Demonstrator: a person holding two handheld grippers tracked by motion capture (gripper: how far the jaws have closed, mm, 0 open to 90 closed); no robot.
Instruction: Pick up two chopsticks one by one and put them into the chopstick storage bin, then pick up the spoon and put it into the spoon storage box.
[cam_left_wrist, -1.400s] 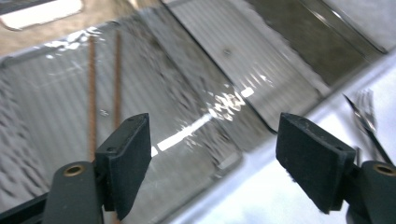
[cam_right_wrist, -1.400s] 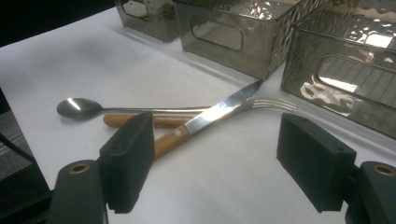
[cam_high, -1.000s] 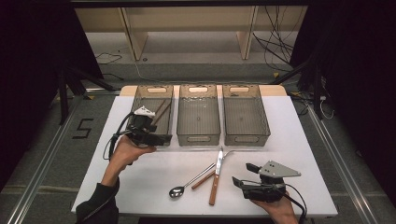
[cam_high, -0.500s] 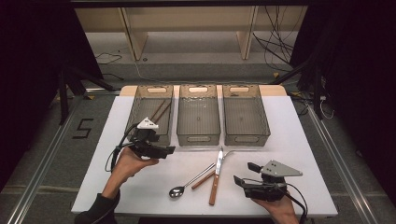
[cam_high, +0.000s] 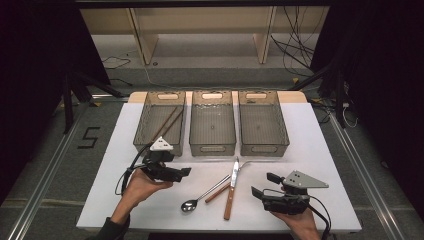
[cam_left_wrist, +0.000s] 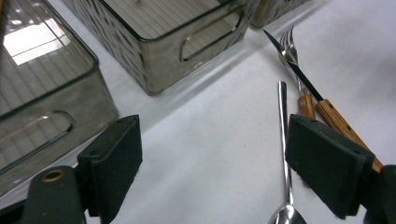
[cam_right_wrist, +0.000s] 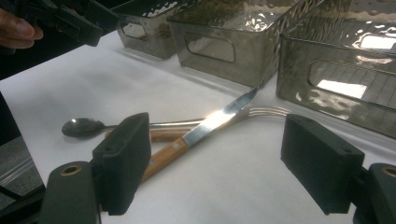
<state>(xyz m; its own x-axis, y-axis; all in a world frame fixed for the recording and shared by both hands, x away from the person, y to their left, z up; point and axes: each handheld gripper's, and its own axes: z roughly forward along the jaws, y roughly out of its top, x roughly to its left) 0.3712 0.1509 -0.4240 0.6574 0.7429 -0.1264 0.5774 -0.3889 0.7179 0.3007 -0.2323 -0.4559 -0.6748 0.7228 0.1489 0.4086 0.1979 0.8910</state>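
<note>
A: What is seen from the high view?
B: The left gripper (cam_high: 184, 172) is held wide apart beside the spoon (cam_high: 201, 197); the knife (cam_high: 232, 186) and fork (cam_high: 227, 182) are crossed before three bins (cam_high: 212, 148).

A: And the gripper views?
B: Nothing is gripped by the spread left jaws; the spoon (cam_left_wrist: 284, 140) is lined up between them. The right gripper (cam_right_wrist: 215, 172) is also released, facing the knife (cam_right_wrist: 201, 131).

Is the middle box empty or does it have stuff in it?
Empty. The middle box shows just its bare ribbed floor in the high view.
</note>
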